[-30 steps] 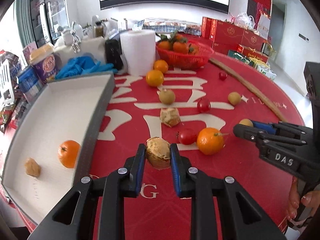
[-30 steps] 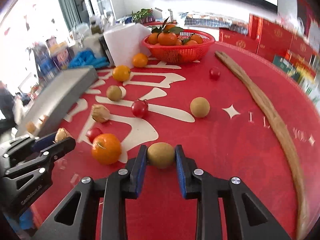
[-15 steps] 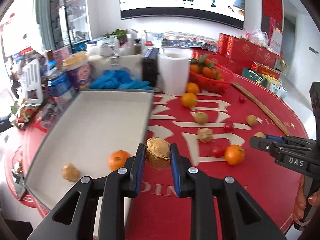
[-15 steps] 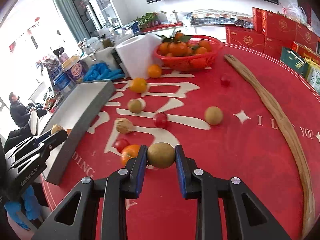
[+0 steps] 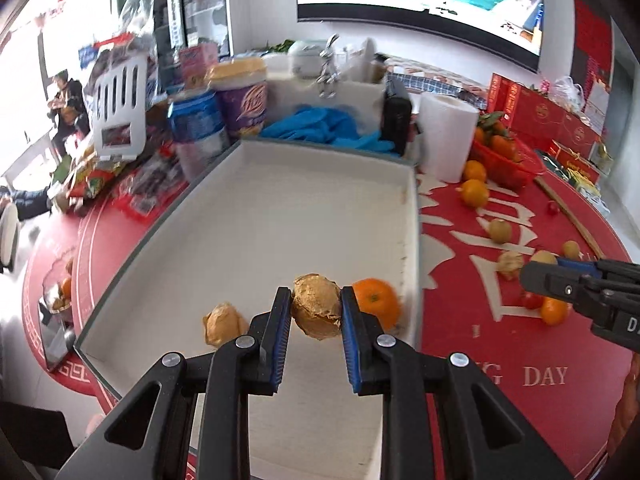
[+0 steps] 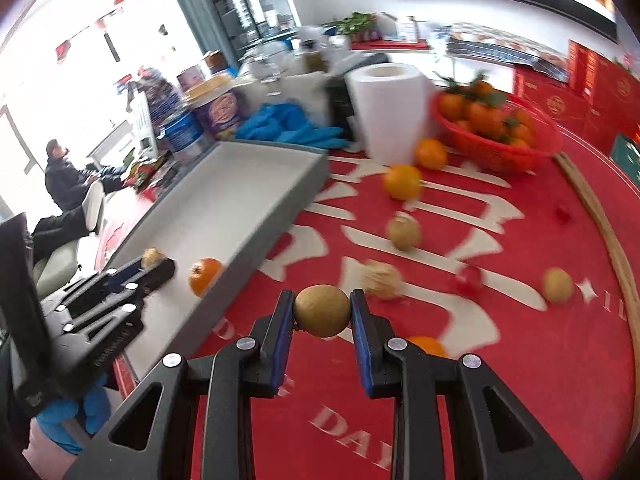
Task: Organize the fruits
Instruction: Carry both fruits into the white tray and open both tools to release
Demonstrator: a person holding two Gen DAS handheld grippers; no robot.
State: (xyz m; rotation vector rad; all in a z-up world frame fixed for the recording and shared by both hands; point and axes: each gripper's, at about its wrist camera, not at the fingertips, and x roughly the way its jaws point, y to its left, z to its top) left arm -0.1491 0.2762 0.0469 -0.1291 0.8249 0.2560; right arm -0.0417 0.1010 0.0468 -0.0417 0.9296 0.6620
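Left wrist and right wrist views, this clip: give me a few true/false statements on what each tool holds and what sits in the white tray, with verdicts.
1. The left tool grips a papery, husk-covered fruit above the white tray. True.
2. The right tool is open with nothing in it. False: it is shut on a round greenish-brown fruit.
3. An orange lies in the tray near its right wall. True.
4. The tray holds nothing besides the orange. False: another husked fruit lies on its floor too.
5. The right tool's fruit is already over the tray. False: it hangs over the red tablecloth, to the right of the tray.
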